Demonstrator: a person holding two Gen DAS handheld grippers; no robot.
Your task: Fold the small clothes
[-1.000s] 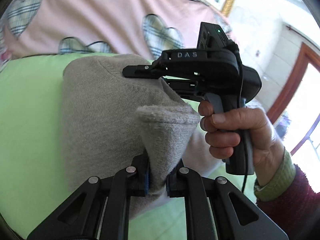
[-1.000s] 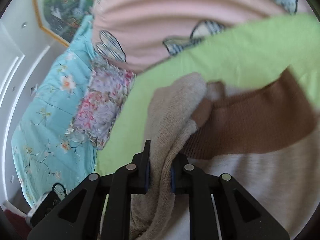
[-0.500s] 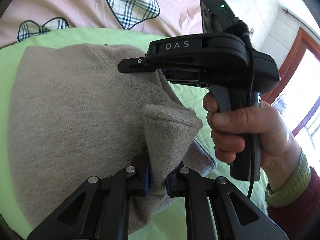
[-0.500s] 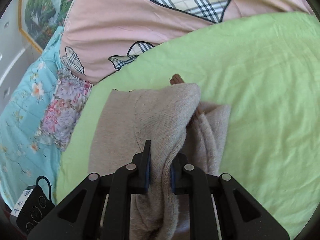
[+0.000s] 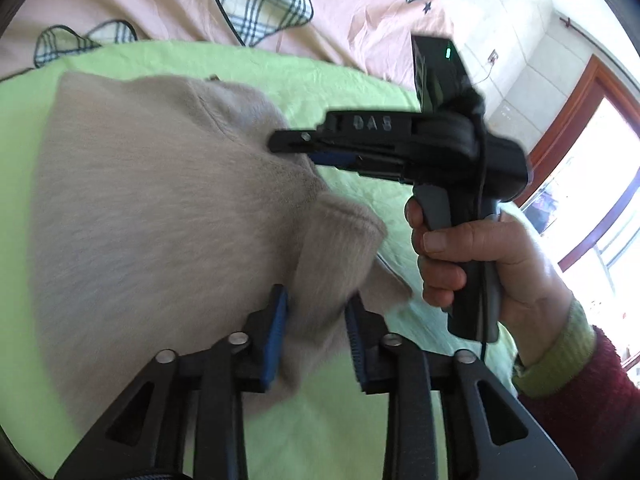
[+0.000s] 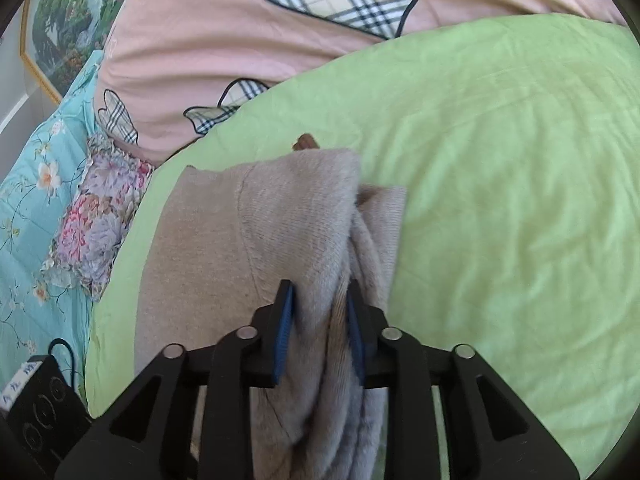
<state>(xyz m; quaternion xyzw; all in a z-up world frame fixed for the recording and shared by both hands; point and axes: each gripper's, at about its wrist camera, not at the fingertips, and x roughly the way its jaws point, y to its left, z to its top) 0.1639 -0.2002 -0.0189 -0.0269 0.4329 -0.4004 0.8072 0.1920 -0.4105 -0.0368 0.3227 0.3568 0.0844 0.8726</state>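
A beige knitted sweater (image 5: 152, 216) is seen laid on the green bedsheet (image 6: 500, 168), folded over so that only a small brown scrap (image 6: 306, 142) shows at its far edge, at about 12 o'clock of the garment in the right wrist view.

Change noted: half a second ago both pairs of pads were pressed tight on the knit. The left gripper (image 5: 316, 332) is now seen with its jaws parted, and the folded cuff stands loosely between the blue pads (image 5: 276, 336) rather than being pinched. The right gripper (image 6: 320, 332) is likewise found part-open, with a thick roll of knit lying in the gap and brushing both pads. Whether any light hold remains on either side cannot be told with certainty. In the left wrist view the right gripper is seen at 1 o'clock, its tips resting at the sweater's edge, held by the person's right hand (image 5: 480, 264). Motion blur is noted on the fabric.

Assessment: the fold is judged to have been laid down and to be in release. The gathered cuff at the near edge is judged liable to spring up once the pads are withdrawn, so that smoothing may be called for.

A pink heart-patterned quilt (image 6: 224, 40) is recorded at 12 o'clock beyond the sheet.
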